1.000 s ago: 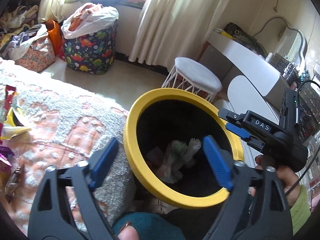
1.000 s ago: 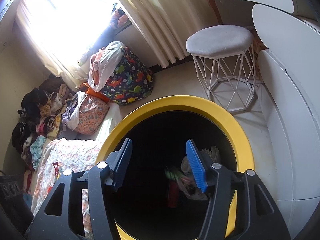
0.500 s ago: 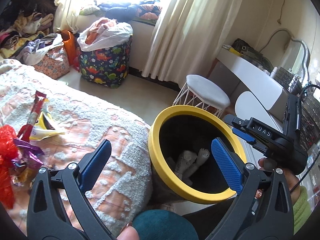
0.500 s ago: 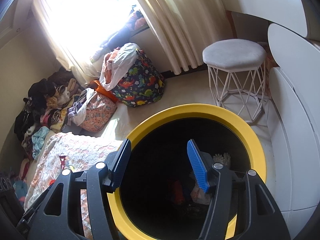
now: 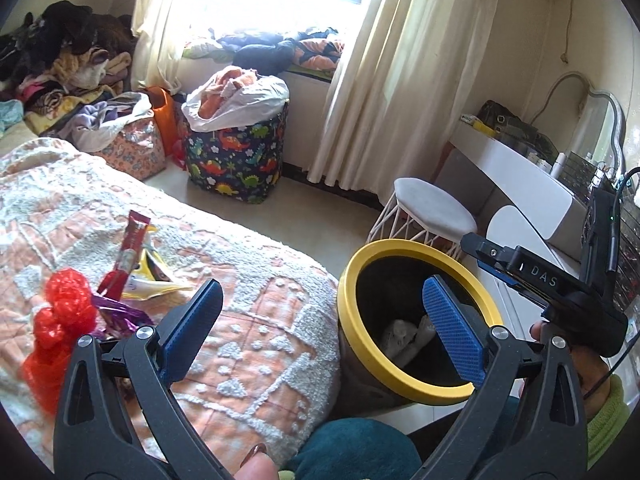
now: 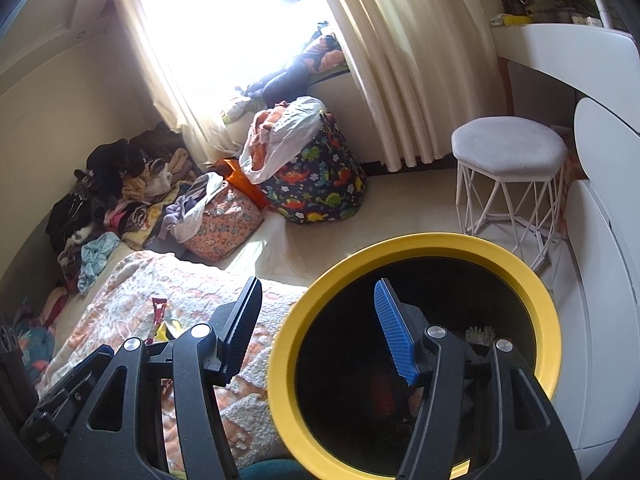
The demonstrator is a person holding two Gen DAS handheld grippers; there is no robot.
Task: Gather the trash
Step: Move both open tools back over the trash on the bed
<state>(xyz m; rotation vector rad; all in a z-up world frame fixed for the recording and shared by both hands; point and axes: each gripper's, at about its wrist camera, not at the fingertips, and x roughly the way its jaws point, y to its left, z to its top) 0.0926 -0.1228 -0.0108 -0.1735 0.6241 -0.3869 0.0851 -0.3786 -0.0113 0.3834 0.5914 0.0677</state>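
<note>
A black bin with a yellow rim (image 5: 416,394) stands beside the bed, with crumpled white trash (image 5: 404,336) at its bottom. On the bedspread lie a red stick wrapper (image 5: 128,248), a yellow packet (image 5: 156,280), a purple wrapper (image 5: 116,312) and a red plastic mesh (image 5: 60,320). My left gripper (image 5: 320,300) is wide open and empty, above the bed's edge between the wrappers and the bin. My right gripper (image 6: 316,300) is open and empty, hovering over the near left part of the bin's rim (image 6: 400,244). A red piece (image 6: 380,392) shows dimly inside the bin.
A dinosaur-print bag (image 5: 236,160) stuffed with laundry and a floral bag (image 5: 132,144) stand on the floor by the window. A white wire stool (image 5: 432,208) and a white dresser (image 5: 516,176) are behind the bin. Clothes pile (image 5: 60,60) up at far left.
Both grippers have risen and drawn back from the bin, which now looks smaller. The bed and its wrappers have come into the left view. The left jaws stand slightly wider.
</note>
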